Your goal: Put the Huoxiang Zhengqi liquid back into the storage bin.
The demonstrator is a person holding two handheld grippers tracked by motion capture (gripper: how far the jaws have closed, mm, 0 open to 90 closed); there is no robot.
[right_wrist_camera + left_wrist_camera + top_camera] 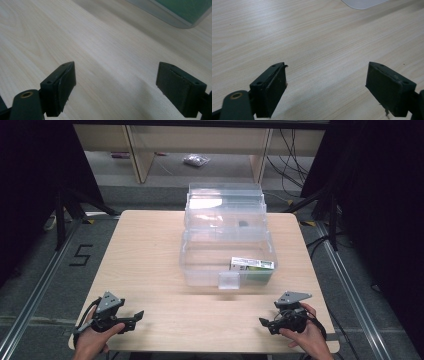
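Pale wooden table (150, 270), grey floor (30, 270)

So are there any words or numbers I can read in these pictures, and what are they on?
"5" in black marks on the grey floor, left of the table.
The green and white box inside the clear plastic bin has print on its top, but it is too small and blurred to read.
The two gripper views show no writing.
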